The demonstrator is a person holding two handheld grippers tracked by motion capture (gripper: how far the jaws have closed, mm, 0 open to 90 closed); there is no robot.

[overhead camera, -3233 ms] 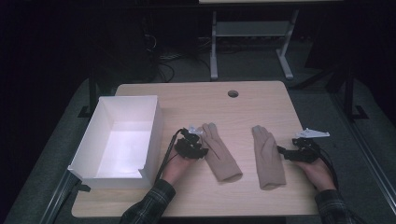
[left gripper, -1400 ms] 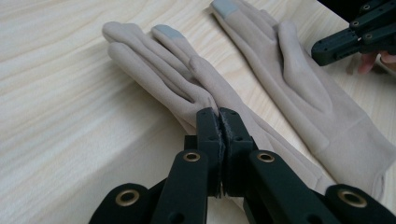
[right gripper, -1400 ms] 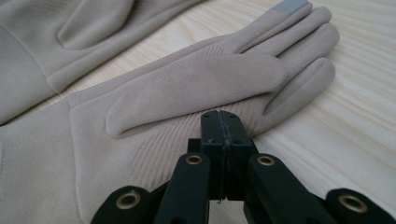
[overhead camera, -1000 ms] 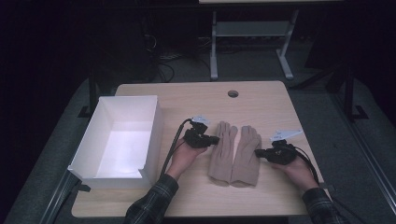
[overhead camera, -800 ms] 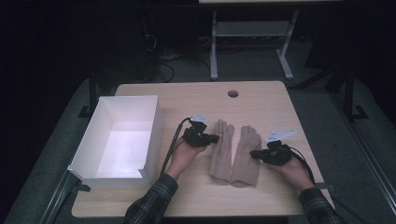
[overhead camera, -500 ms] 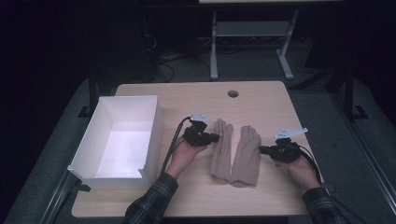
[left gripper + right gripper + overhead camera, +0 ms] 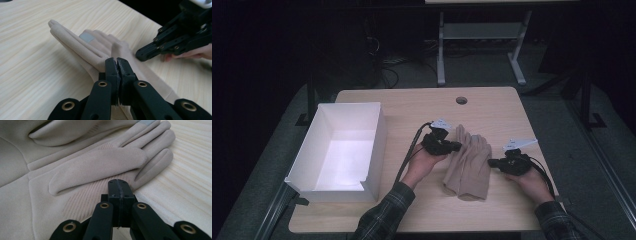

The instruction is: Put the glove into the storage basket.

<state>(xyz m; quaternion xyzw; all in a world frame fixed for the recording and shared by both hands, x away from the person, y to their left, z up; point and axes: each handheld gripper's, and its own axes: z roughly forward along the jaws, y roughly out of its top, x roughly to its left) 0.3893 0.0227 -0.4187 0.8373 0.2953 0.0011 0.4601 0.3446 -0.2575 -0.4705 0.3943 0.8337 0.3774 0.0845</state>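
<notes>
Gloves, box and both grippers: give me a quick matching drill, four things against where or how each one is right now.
Things:
1. left gripper
2. right gripper
3. white box
4. gloves

States:
A. open-topped, at the table's left
B. side by side, overlapping, between the grippers
C. jaws shut, at the left glove's edge
D. jaws shut, empty, beside the right glove

Pairs: 1-C, 2-D, 3-A, 4-B

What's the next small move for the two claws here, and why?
Probably lift the left glove with the left claw, shut on its edge, onto the right glove; the gloves lie side by side, and the right claw is shut beside its glove.
</notes>
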